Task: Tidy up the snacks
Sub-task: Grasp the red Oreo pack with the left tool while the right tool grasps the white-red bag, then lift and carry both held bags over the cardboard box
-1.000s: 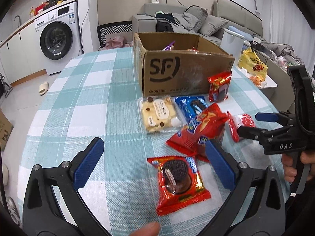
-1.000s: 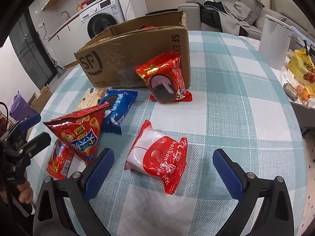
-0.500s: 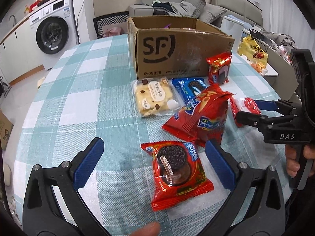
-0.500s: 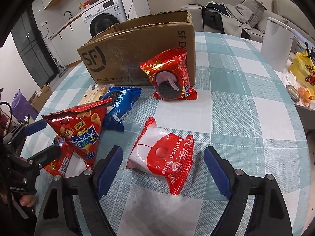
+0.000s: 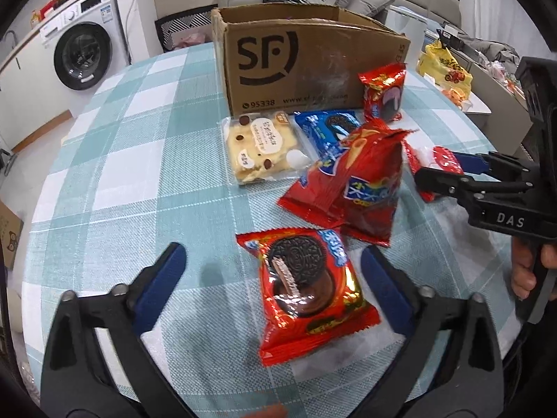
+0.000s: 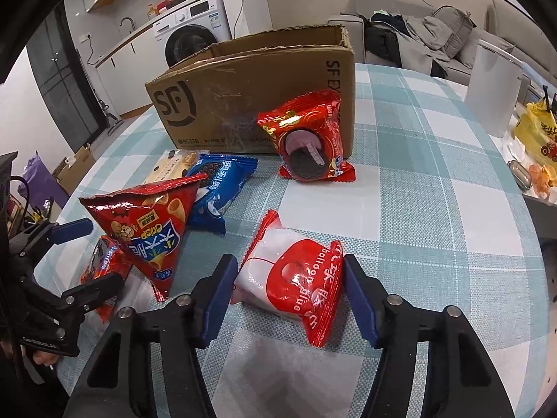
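Note:
Several snack packets lie on the checked tablecloth in front of an open SF cardboard box (image 5: 306, 62). My left gripper (image 5: 275, 275) is open, its fingers on either side of a red Oreo packet (image 5: 306, 285) lying flat. My right gripper (image 6: 289, 289) is open but narrowed around a red-and-white balloon glue packet (image 6: 292, 271), fingers close to its sides. A red crisp bag (image 5: 355, 184) stands upright between the two. A blue Oreo packet (image 5: 327, 129), a clear cookie packet (image 5: 261, 142) and another red Oreo packet (image 6: 310, 142) leaning on the box lie nearer the box.
A white cylinder container (image 6: 494, 80) stands at the table's far right. A yellow bag (image 5: 445, 69) sits on a side table beyond the edge. A washing machine (image 5: 83, 52) and a sofa (image 6: 410, 31) are in the background.
Both grippers have moved forward and down toward their packets. The right gripper's fingers have narrowed around the balloon glue packet. The left gripper now straddles the red Oreo packet.

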The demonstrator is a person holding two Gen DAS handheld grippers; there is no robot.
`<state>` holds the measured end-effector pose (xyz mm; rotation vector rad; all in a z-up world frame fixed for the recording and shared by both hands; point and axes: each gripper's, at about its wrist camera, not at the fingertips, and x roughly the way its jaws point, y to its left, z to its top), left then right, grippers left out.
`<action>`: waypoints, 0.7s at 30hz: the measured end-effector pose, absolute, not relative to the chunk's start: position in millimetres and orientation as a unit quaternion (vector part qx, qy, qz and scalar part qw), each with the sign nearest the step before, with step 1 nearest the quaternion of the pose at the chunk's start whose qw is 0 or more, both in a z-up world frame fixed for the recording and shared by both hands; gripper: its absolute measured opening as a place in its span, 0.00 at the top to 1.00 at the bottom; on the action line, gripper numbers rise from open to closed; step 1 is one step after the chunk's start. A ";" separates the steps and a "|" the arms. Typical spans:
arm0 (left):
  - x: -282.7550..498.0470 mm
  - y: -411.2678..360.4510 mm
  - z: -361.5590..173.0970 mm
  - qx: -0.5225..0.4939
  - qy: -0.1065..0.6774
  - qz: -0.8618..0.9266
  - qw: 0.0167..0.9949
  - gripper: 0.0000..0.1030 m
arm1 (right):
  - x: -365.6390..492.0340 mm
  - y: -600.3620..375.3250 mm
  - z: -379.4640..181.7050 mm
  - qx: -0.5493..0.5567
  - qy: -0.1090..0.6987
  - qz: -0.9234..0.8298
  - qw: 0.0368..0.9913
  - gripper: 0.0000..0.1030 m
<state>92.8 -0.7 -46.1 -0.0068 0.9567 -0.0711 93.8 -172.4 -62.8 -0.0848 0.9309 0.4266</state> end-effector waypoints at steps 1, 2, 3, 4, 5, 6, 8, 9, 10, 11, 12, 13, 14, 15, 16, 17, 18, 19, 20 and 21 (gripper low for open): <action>92.3 -1.8 -45.6 -0.004 0.463 -0.039 0.886 0.13 | 93.4 -172.6 -62.6 -0.042 0.443 0.206 0.871 0.41; 91.7 -3.3 -45.1 -0.001 0.464 -0.042 0.885 0.14 | 92.9 -172.0 -62.1 -0.043 0.442 0.207 0.872 0.43; 90.8 -5.1 -44.6 0.003 0.464 -0.044 0.885 0.19 | 92.0 -171.7 -61.7 -0.043 0.441 0.209 0.872 0.44; 90.5 -6.4 -44.3 0.006 0.465 -0.046 0.884 0.23 | 91.4 -171.1 -60.9 -0.044 0.438 0.212 0.872 0.44; 89.8 -7.3 -44.1 0.007 0.465 -0.049 0.884 0.26 | 90.8 -170.7 -60.4 -0.044 0.436 0.213 0.873 0.44; 89.5 -7.4 -44.3 0.007 0.466 -0.052 0.883 0.31 | 90.2 -170.2 -59.8 -0.045 0.434 0.214 0.874 0.45; 89.4 -7.1 -45.3 0.001 0.469 -0.062 0.881 0.39 | 89.7 -169.7 -58.4 -0.046 0.431 0.216 0.875 0.45; 89.0 -7.1 -46.1 -0.002 0.470 -0.069 0.880 0.46 | 89.3 -170.0 -57.6 -0.045 0.430 0.217 0.875 0.45; 89.1 -7.1 -46.8 -0.004 0.471 -0.074 0.879 0.53 | 89.1 -170.4 -56.2 -0.044 0.428 0.218 0.876 0.45; 88.8 -7.6 -47.5 -0.003 0.471 -0.075 0.879 0.54 | 89.0 -170.6 -55.2 -0.043 0.426 0.218 0.877 0.45; 88.3 -7.9 -47.8 -0.001 0.469 -0.076 0.880 0.56 | 88.4 -170.8 -54.2 -0.042 0.425 0.218 0.878 0.45; 87.9 -8.0 -47.6 0.001 0.467 -0.078 0.881 0.57 | 88.3 -171.0 -53.5 -0.041 0.424 0.219 0.878 0.45; 87.5 -8.5 -47.4 0.001 0.466 -0.080 0.881 0.57 | 88.2 -171.4 -52.9 -0.040 0.423 0.219 0.878 0.45; 86.9 -8.4 -47.0 0.000 0.464 -0.082 0.882 0.57 | 88.3 -171.9 -52.2 -0.039 0.422 0.219 0.879 0.45; 86.7 -8.2 -46.0 -0.001 0.462 -0.083 0.883 0.57 | 88.7 -172.6 -51.3 -0.038 0.421 0.219 0.879 0.45; 86.0 -8.0 -45.1 -0.002 0.459 -0.083 0.884 0.57 | 88.7 -173.2 -50.6 -0.037 0.420 0.220 0.880 0.45; 85.7 -7.7 -44.1 -0.002 0.457 -0.082 0.886 0.57 | 87.9 -174.4 -50.5 -0.036 0.419 0.220 0.880 0.45; 85.5 -7.2 -43.0 -0.002 0.455 -0.081 0.887 0.57 | 87.7 -175.2 -49.6 -0.035 0.417 0.220 0.881 0.45; 85.1 -6.6 -41.9 -0.003 0.454 -0.080 0.888 0.57 | 87.6 -176.0 -49.1 -0.034 0.416 0.220 0.882 0.45; 84.7 -5.6 -40.3 -0.006 0.450 -0.080 0.889 0.57 | 87.8 -176.3 -48.5 -0.034 0.415 0.220 0.882 0.45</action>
